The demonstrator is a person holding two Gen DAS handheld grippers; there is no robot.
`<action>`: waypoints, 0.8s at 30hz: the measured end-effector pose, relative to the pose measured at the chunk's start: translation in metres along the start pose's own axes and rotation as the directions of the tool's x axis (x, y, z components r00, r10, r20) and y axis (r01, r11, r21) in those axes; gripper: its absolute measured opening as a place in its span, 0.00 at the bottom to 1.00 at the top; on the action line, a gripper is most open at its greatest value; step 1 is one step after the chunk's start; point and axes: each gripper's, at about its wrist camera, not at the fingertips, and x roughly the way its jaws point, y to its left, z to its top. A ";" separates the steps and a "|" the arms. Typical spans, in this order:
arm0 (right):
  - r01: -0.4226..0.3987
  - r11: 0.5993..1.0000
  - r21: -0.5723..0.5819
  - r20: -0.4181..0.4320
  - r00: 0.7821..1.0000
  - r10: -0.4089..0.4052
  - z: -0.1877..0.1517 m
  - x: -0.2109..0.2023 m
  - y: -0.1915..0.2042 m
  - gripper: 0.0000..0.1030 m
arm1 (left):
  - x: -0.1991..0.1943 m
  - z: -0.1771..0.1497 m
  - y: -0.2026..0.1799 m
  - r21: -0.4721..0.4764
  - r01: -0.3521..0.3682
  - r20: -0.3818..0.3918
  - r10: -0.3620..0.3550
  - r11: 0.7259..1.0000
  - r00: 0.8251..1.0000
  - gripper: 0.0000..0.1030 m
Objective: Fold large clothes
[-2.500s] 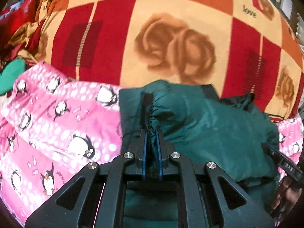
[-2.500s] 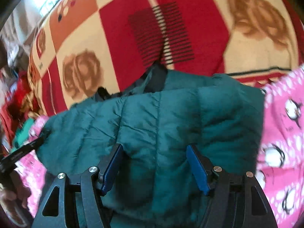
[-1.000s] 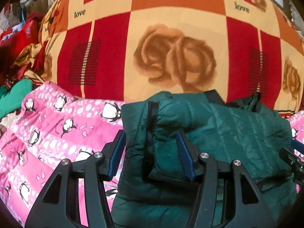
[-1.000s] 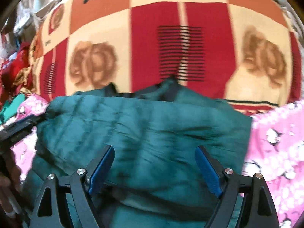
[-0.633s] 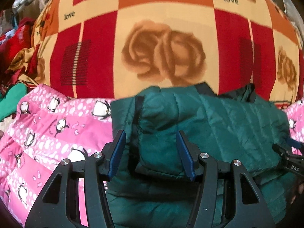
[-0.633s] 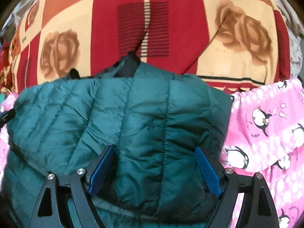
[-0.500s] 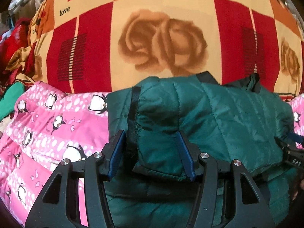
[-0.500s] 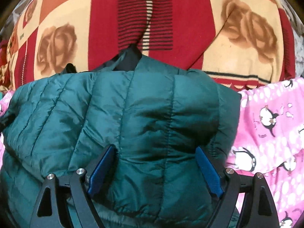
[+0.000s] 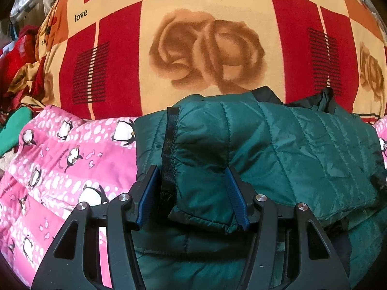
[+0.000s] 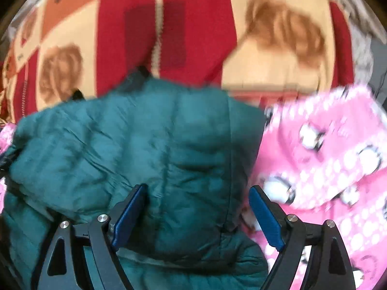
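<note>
While the jacket lies folded mid-frame on the pink quilt, its left edge w/ black trim sits between the wide-open left gripper, nothing gripped. Right gripper also wide open, straddling the jacket's right edge; quilt free to lower right. Rose blanket fills upper frame. Vs 2.5 s ago: left jaws were clamped on fabric, now released.

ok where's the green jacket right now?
The jacket lies folded on the pink penguin quilt, in front of the rose blanket. It fills the lower centre of both wrist views, under both open tools.
</note>
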 end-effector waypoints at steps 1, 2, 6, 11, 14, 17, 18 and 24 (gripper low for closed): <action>-0.047 0.998 0.047 -0.034 0.998 0.048 -0.001 0.012 -0.007 0.83 | 0.000 0.000 0.000 0.000 -0.002 0.001 0.002 1.000 1.000 0.59; -0.091 0.990 0.109 -0.053 0.994 0.097 -0.002 0.021 -0.015 0.83 | 0.000 -0.001 0.000 0.000 -0.004 0.004 0.004 1.000 1.000 0.60; -0.109 0.980 0.166 -0.019 0.993 0.114 -0.003 0.011 -0.022 0.83 | -0.005 -0.002 0.003 0.000 0.002 0.001 -0.002 1.000 1.000 0.60; -0.074 0.993 0.087 0.052 0.996 0.070 -0.006 -0.033 -0.014 0.83 | -0.027 -0.006 0.007 0.013 -0.019 0.023 0.019 1.000 1.000 0.60; -0.100 0.992 0.076 0.069 0.993 0.095 -0.010 -0.056 -0.010 0.83 | -0.043 -0.009 0.011 0.009 -0.028 0.026 0.028 1.000 0.999 0.60; -0.110 0.993 0.049 0.077 0.991 0.106 -0.017 -0.073 -0.001 0.83 | -0.062 -0.012 0.014 -0.006 -0.029 0.038 0.029 1.000 0.999 0.60; -0.112 0.993 0.039 0.076 0.991 0.109 -0.020 -0.077 0.002 0.83 | -0.066 -0.014 0.015 -0.009 -0.028 0.041 0.028 1.000 0.999 0.60; -0.116 0.993 -0.008 0.067 0.991 0.116 -0.040 -0.092 0.017 0.83 | -0.094 -0.031 0.021 -0.028 -0.034 0.044 0.035 0.999 0.998 0.60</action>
